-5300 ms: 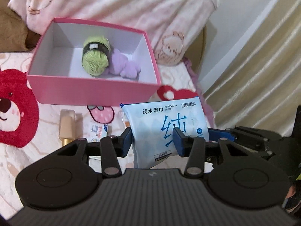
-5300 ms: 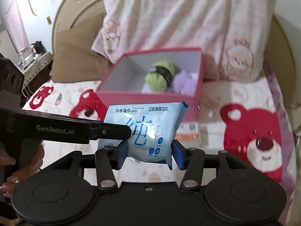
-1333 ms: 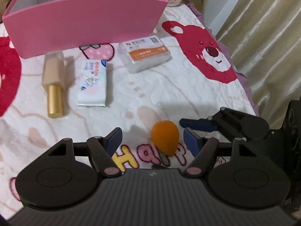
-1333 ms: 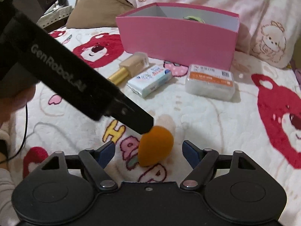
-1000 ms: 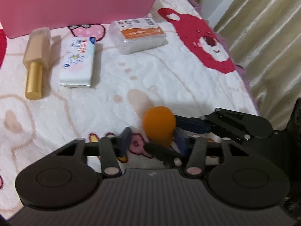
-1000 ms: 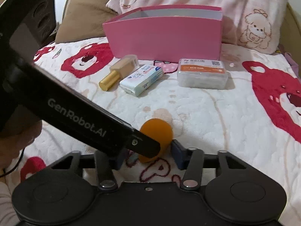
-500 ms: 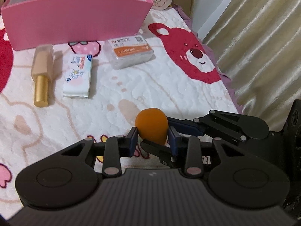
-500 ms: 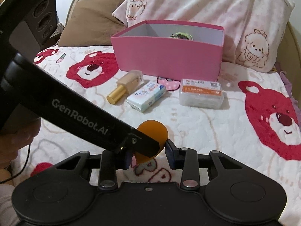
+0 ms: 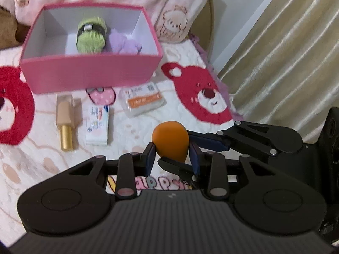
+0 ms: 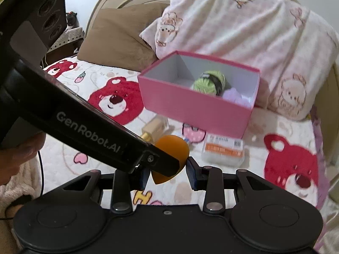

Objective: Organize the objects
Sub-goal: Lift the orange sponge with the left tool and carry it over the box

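An orange egg-shaped sponge (image 9: pixel 170 141) hangs above the bear-print bedspread (image 9: pixel 131 131), pinched from two sides. My left gripper (image 9: pixel 172 156) is shut on it, with its blue pads at the sponge's flanks. My right gripper (image 10: pixel 167 174) is shut on the same sponge (image 10: pixel 174 147) and reaches in from the right in the left wrist view. The left gripper's black body crosses the right wrist view and hides part of the sponge. Beyond stands an open pink box (image 9: pixel 91 77) with a green yarn ball (image 9: pixel 91 35) and a purple plush (image 9: pixel 125 45) inside.
In front of the box lie a beige bottle with a gold cap (image 9: pixel 64 122), a small tissue pack (image 9: pixel 98 124) and a clear case with an orange label (image 9: pixel 143 101). Pillows (image 10: pixel 243 27) stand behind the box; a curtain (image 9: pixel 286 53) hangs past the bed's right edge.
Both grippers closed on the orange sponge where it lay on the bedspread and lifted it. The view has risen, so the inside of the box now shows.
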A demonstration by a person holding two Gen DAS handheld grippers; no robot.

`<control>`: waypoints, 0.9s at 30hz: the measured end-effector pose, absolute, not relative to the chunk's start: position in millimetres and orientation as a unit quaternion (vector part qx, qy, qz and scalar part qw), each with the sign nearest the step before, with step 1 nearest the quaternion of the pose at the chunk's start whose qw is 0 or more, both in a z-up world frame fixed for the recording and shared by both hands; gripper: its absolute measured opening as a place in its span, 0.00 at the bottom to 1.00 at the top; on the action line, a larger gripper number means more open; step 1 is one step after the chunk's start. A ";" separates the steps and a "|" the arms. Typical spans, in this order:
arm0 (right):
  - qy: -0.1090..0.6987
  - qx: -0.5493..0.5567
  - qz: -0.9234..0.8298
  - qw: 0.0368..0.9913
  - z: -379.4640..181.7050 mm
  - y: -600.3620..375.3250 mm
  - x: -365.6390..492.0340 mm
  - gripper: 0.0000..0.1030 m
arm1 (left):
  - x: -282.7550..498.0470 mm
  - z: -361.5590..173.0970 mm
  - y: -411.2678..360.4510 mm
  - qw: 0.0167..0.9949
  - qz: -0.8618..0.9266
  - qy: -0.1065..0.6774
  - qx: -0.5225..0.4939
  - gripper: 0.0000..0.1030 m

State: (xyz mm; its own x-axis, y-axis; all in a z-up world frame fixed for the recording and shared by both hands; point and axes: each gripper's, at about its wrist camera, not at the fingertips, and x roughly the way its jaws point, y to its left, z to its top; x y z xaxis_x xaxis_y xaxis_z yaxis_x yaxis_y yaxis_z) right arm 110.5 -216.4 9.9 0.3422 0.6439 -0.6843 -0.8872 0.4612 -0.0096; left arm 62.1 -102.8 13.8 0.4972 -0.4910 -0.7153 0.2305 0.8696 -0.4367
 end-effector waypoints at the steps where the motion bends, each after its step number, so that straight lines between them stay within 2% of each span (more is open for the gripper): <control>1: 0.313 -0.195 0.482 0.795 16.0 -214.4 112.8 0.40 | 65.1 21.5 -100.3 0.853 -0.211 0.454 -0.147 0.32; 5: 0.316 -0.196 0.487 0.790 40.7 -205.6 125.3 0.40 | 77.8 44.6 -93.3 0.852 -0.211 0.451 -0.158 0.32; 11: 0.330 -0.187 0.480 0.791 85.6 -185.5 154.3 0.40 | 97.7 90.3 -76.1 0.869 -0.233 0.404 -0.167 0.32; 17: 0.347 -0.246 0.445 0.788 123.0 -133.5 179.1 0.40 | 137.6 119.3 -57.8 0.875 -0.233 0.379 -0.191 0.32; 22: 0.368 -0.230 0.429 0.792 121.8 -109.4 215.2 0.40 | 181.7 122.1 -46.8 0.874 -0.227 0.374 -0.212 0.32; 27: 0.382 -0.196 0.423 0.798 86.4 -95.9 260.0 0.40 | 236.2 99.9 -48.0 0.871 -0.218 0.388 -0.207 0.32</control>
